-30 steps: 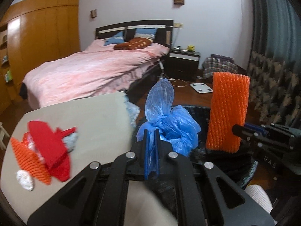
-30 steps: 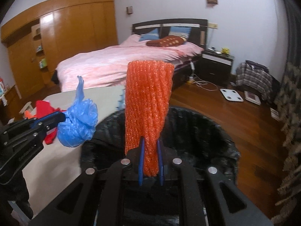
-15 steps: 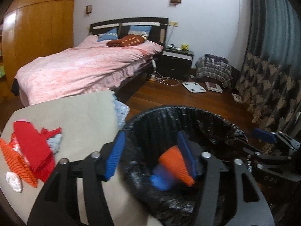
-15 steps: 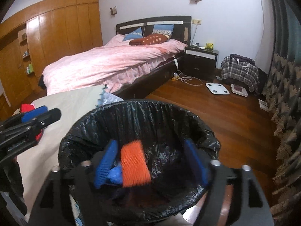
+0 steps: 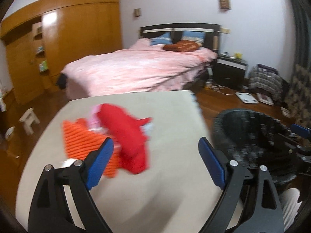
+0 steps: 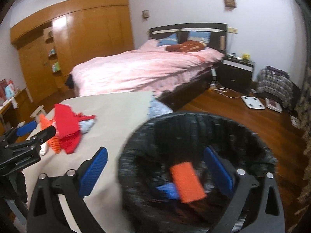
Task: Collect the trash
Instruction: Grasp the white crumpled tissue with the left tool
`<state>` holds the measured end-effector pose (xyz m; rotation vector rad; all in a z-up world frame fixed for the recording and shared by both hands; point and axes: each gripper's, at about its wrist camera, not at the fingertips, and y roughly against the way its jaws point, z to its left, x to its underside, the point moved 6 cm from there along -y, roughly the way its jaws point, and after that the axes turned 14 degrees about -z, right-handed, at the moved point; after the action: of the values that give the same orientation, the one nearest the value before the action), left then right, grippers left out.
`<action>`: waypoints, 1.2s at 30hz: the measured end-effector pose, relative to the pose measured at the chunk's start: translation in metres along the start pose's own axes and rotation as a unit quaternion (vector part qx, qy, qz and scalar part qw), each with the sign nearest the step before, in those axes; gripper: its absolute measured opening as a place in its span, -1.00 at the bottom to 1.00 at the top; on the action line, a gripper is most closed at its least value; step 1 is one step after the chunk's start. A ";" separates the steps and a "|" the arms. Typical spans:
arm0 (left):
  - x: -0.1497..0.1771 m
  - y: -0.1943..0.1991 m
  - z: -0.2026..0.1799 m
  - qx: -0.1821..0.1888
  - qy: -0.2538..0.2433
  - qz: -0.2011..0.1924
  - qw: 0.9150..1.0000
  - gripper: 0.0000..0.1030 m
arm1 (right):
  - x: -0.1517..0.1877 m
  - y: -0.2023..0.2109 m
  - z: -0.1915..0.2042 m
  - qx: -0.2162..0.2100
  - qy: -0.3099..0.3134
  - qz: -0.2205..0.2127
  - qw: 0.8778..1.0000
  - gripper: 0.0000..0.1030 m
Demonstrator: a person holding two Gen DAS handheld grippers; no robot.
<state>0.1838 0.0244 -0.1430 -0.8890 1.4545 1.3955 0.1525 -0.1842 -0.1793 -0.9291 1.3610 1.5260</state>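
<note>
An orange foam net (image 6: 187, 180) and a crumpled blue bag (image 6: 168, 190) lay inside the black-lined trash bin (image 6: 194, 122). A heap of red (image 5: 126, 134) and orange (image 5: 81, 141) trash lay on the counter (image 5: 165, 194).

Both wrist views face bed (image 5: 140, 71) (shared), angled downward.

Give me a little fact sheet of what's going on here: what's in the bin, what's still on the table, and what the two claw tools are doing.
bin: black-lined trash bin, beside the table
in bin: orange foam net, blue plastic bag
on table: pile of red wrapper, orange net and pale scraps
left gripper: jaws opening, empty, aimed at the pile
right gripper: jaws opening, empty, over the bin
</note>
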 end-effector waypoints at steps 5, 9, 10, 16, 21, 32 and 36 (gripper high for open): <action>0.010 0.003 0.059 -0.060 0.003 0.008 0.998 0.68 | 0.004 -0.017 0.055 -0.045 0.021 -0.001 0.999 0.89; 0.022 -0.004 0.104 -0.104 0.011 0.020 0.994 0.68 | 0.007 -0.026 0.085 -0.065 0.039 -0.005 0.997 0.89; 0.025 -0.006 0.113 -0.113 0.013 0.024 0.993 0.68 | 0.008 -0.029 0.093 -0.069 0.044 -0.005 0.997 0.89; 0.045 -0.025 0.150 -0.132 0.023 0.052 0.990 0.68 | 0.019 -0.044 0.122 -0.085 0.058 0.000 0.995 0.89; 0.060 -0.042 0.163 -0.127 0.039 0.073 0.988 0.66 | 0.029 -0.056 0.134 -0.090 0.067 0.013 0.994 0.88; 0.085 -0.062 0.158 -0.083 0.063 0.116 0.988 0.01 | 0.039 -0.066 0.142 -0.093 0.069 0.029 0.993 0.88; 0.087 -0.060 0.160 -0.085 0.072 0.112 0.987 -0.27 | 0.038 -0.068 0.145 -0.096 0.072 0.027 0.992 0.88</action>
<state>0.2313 0.1844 -0.2377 -0.9724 1.6013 1.6718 0.2053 -0.0334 -0.2197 -1.1480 1.3659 1.6824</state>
